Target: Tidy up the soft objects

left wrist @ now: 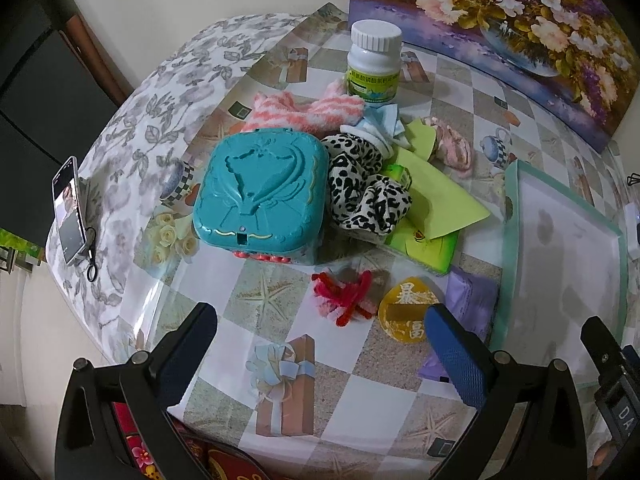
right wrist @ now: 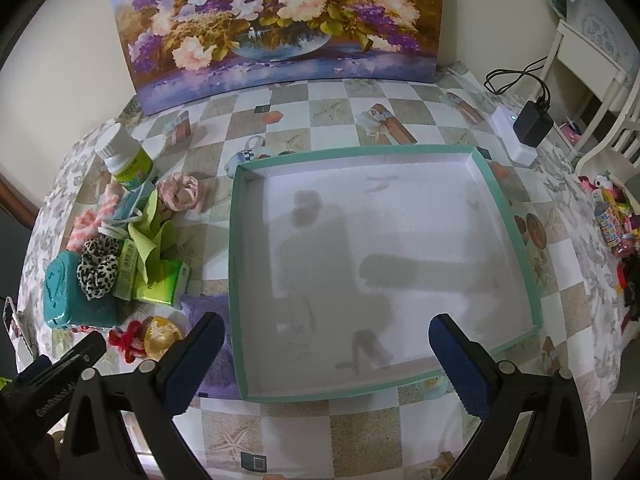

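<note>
A pile of soft things lies on the table: a leopard-print scrunchie [left wrist: 366,188], a pink striped fuzzy sock [left wrist: 296,110], a pink scrunchie [left wrist: 454,146], a light blue cloth [left wrist: 384,120] and a red pipe-cleaner tangle [left wrist: 346,294]. A shallow teal-rimmed tray [right wrist: 236,240] with a bare white floor stands to their right. My left gripper [left wrist: 320,330] is open and empty, just in front of the red tangle. My right gripper [right wrist: 326,340] is open and empty over the tray's near edge. The pile also shows in the right wrist view, with the leopard scrunchie [right wrist: 98,268].
A teal plastic case [left wrist: 260,192], a white pill bottle [left wrist: 374,64], green paper packets [left wrist: 432,208], a yellow disc [left wrist: 406,312] and a purple packet [left wrist: 470,300] sit among the pile. A flower painting [right wrist: 280,20] leans at the back. A phone [left wrist: 68,208] stands left; a charger [right wrist: 532,124] right.
</note>
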Action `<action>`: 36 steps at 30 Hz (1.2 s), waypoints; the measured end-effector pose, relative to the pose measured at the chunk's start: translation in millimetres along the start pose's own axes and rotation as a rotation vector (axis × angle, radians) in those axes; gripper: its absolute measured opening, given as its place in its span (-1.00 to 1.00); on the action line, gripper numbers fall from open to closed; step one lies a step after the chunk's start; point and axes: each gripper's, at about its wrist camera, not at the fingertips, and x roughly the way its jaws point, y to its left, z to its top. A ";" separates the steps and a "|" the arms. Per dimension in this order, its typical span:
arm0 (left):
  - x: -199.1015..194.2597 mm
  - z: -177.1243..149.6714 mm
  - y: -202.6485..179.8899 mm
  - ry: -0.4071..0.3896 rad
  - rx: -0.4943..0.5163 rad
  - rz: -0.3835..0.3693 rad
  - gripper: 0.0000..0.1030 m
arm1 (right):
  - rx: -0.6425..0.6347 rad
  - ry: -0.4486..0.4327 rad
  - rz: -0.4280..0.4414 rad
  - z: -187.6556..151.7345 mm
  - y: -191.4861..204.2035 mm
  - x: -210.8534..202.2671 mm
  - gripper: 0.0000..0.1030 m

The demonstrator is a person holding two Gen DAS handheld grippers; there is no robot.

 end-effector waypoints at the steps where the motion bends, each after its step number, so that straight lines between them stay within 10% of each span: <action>1: 0.4 -0.3 -0.1 0.002 0.000 0.000 1.00 | -0.003 0.001 -0.001 -0.5 0.5 0.1 1.00; 36: 7.6 -4.5 0.1 0.030 0.004 -0.011 1.00 | -0.047 0.041 -0.018 -2.7 8.6 10.4 1.00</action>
